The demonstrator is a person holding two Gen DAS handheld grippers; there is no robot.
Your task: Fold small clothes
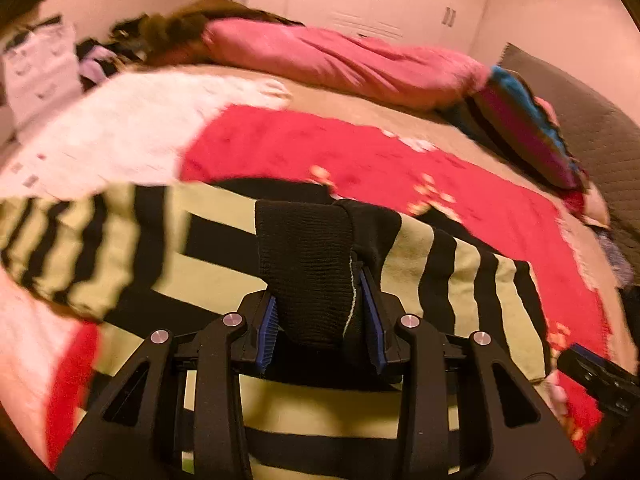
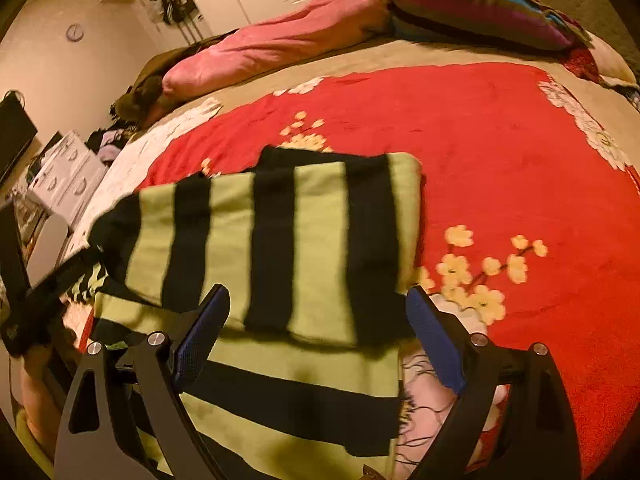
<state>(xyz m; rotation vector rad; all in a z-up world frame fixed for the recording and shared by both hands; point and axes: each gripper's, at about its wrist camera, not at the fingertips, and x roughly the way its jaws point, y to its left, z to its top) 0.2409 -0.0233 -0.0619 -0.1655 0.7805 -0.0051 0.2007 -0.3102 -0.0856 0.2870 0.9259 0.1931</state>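
Nearest us, our left gripper (image 1: 324,312) is clamped on a black knit edge of the striped sweater (image 2: 280,240). Our right gripper (image 2: 316,332) stands wide apart, holding nothing, with the sweater lying between and below its fingers. The garment rests part-folded on the red floral blanket (image 2: 500,140); motion blur makes the sleeve's exact lay uncertain. We should carry the pinched edge across evenly and lay it square. Beyond lies the pink pillow (image 1: 340,60).
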